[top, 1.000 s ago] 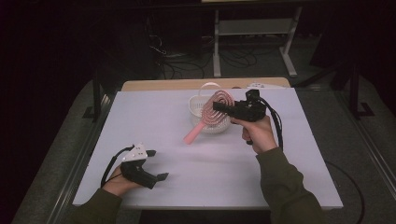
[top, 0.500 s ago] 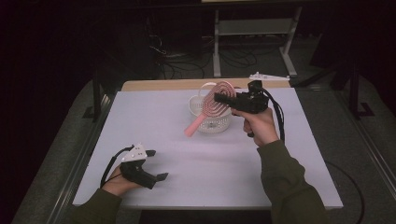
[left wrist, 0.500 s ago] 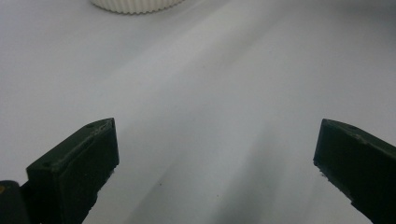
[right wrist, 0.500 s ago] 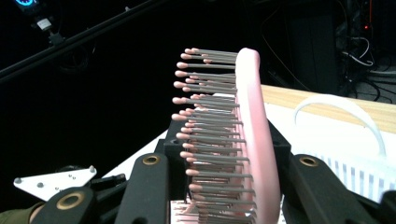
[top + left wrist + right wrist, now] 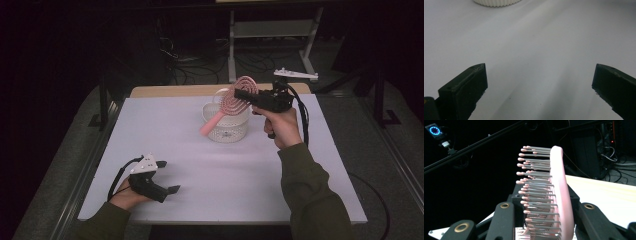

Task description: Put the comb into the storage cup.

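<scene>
While the left gripper [image 5: 172, 189] idles spread near the table's [image 5: 165, 125] front-left corner, the right gripper [image 5: 240, 93], pinching the pink hairbrush [image 5: 232, 102], has lifted it above the white basket [image 5: 227, 131] (likely taking it out).

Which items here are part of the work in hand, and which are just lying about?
In the job:
- pink hairbrush, clamped in the right gripper
- white basket beneath it

Lying about:
- left gripper, open, idle on the table
- cables on the floor
- metal stand behind
</scene>
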The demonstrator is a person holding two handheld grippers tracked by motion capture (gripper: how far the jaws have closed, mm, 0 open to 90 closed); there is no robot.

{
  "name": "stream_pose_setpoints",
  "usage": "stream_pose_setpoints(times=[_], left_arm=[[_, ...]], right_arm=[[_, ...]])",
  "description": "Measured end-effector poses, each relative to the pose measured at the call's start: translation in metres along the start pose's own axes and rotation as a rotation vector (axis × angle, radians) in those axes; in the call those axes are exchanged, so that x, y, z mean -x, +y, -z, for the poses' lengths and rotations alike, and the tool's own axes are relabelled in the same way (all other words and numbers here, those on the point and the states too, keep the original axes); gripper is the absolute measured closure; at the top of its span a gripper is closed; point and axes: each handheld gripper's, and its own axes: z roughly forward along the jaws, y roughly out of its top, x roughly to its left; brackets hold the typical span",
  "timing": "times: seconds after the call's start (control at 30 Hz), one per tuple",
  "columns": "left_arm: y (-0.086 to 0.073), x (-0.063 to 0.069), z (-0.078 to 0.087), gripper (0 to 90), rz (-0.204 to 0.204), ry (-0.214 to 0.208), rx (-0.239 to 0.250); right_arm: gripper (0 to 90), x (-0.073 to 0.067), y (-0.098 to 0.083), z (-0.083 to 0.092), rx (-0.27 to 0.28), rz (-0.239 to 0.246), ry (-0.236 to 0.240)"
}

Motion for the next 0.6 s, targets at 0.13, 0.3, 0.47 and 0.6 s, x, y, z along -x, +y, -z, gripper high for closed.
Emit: stream_pose_setpoints(times=[0.13,0.3,0.47,0.6], left_arm=[[0.000,0.000,-0.001,0.0,0.001,-0.001,-0.005],[0.000,0.000,-0.001,0.0,0.000,0.003,-0.005],[0.000,0.000,-0.001,0.0,-0.003,0.004,-0.007],[-0.001,0.000,-0.001,0.0,-0.004,0.004,-0.009]], right_arm=[[63.0,0.004,0.006,0.001,0.009,-0.003,-0.022],[63.0,0.009,0.010,0.001,0.026,-0.010,-0.037],[62.9,0.014,0.015,0.003,0.041,-0.014,-0.056],[62.9,0.019,0.018,0.006,0.060,-0.018,-0.073]])
